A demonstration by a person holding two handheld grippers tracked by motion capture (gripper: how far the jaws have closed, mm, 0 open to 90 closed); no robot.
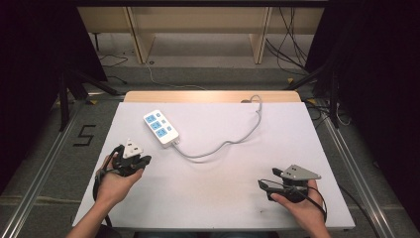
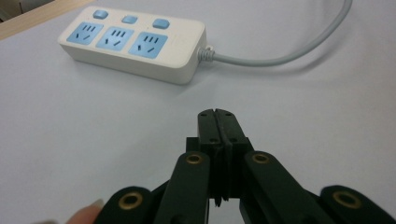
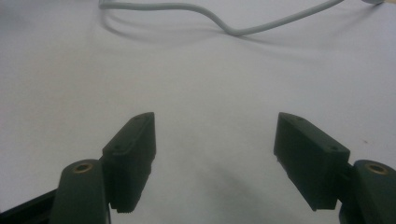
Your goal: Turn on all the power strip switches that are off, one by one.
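white table (image 1: 213,198) bare but for power strip (image 1: 160,127) at far left, cord (image 1: 223,144) trailing right; left gripper (image 2: 218,115) pressed together near it, right gripper (image 3: 215,154) spread apart, empty; nothing touched, apparently all left to do.

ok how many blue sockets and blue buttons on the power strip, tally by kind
On the power strip:
blue sockets: 3, first one at
blue buttons: 3, first one at
grey cable: 1
Total: 7
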